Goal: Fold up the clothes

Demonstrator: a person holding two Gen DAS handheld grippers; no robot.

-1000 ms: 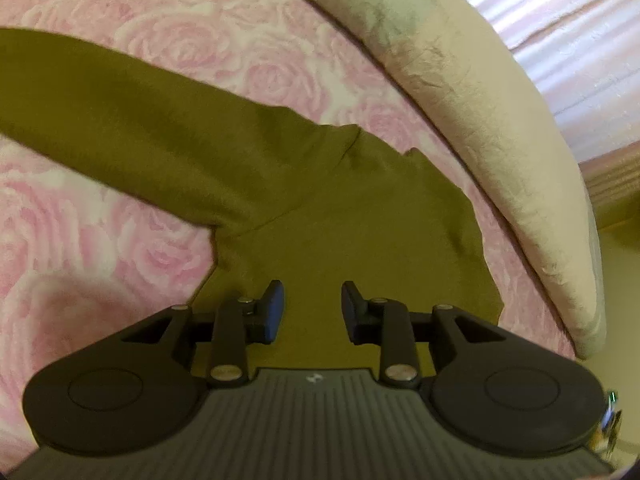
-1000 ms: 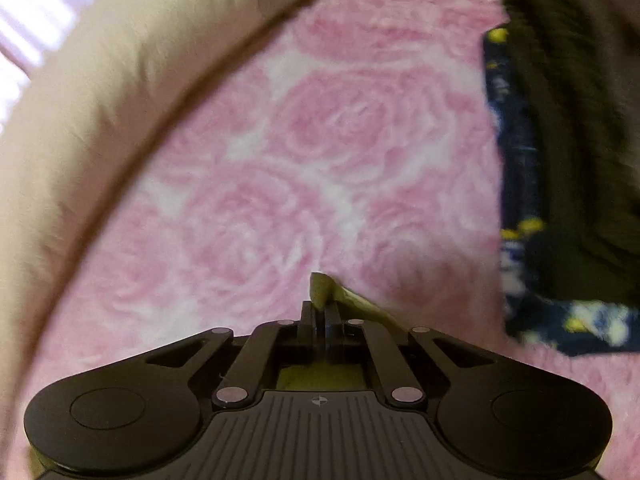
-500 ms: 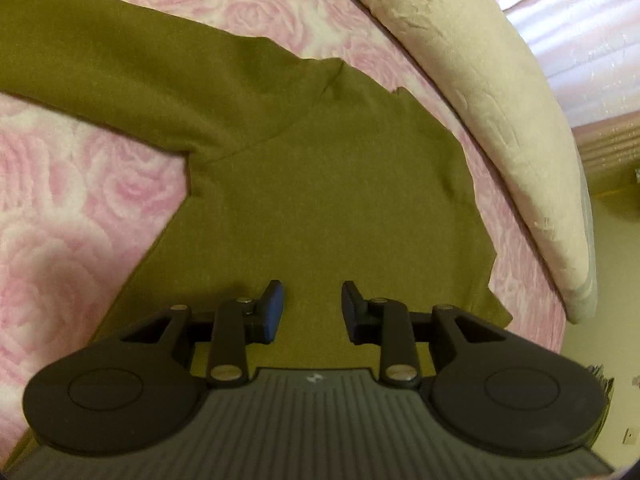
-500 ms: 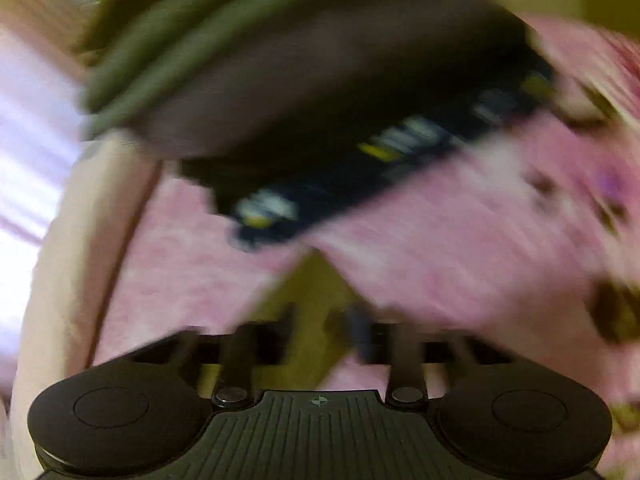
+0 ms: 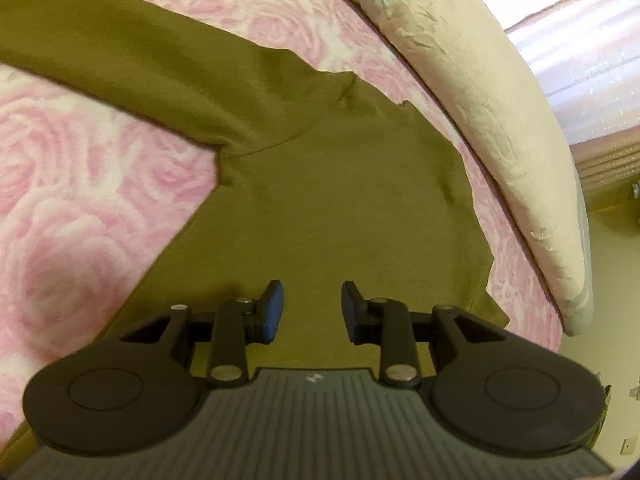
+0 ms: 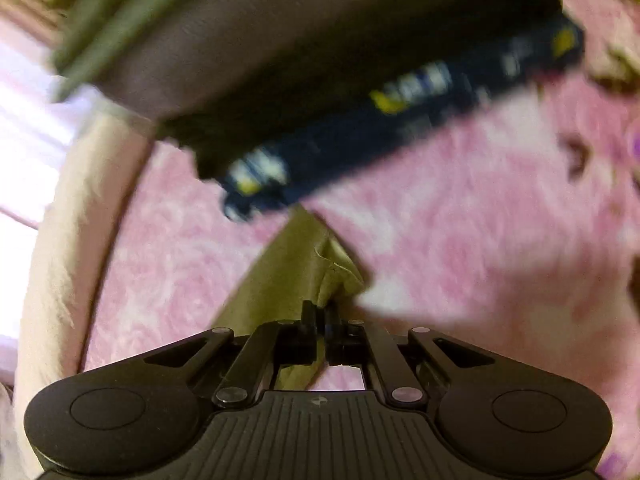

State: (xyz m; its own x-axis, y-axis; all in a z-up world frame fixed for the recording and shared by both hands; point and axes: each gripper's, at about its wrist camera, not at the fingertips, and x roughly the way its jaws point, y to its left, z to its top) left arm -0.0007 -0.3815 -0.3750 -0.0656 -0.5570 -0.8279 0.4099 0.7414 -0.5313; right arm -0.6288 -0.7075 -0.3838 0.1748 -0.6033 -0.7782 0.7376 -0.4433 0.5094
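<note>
While lying flat and unfolded, begs for a first fold: talking about the olive shirt (image 5: 328, 200), body spread across the pink rose bed (image 5: 80, 208), one long sleeve (image 5: 120, 60) flung out to the left in the left wrist view.

Looks like the opening step, taking hold of an edge to start the fold.

Over to the right gripper (image 6: 320, 320): pressed together, pinching a corner of the olive cloth (image 6: 296, 264), which peaks up just ahead of the jaws.

And the left gripper (image 5: 312, 308): spread, hanging over the lower body of the shirt, nothing between the pads, no contact that can be made out.

Next move, as a judgement: needs the left to drop and pinch a matching edge. Then a level sweep with both, kept taut so as not to drag the whole shirt across the fuzzy bed. Could equally mean tucking that stray sleeve in first.

Further out: cream bolster (image 5: 480, 100) along the far edge of the bed, pale curtain (image 5: 580, 20) behind.

In the blurred right wrist view: stack of dark folded clothes (image 6: 320, 72) with a navy patterned piece (image 6: 400, 128) at the bottom, sitting on the bed just beyond the pinched corner. Possibly the finished pile, hard to say.

Containers: none on show, no basket or box, so nothing to report inside anything.
</note>
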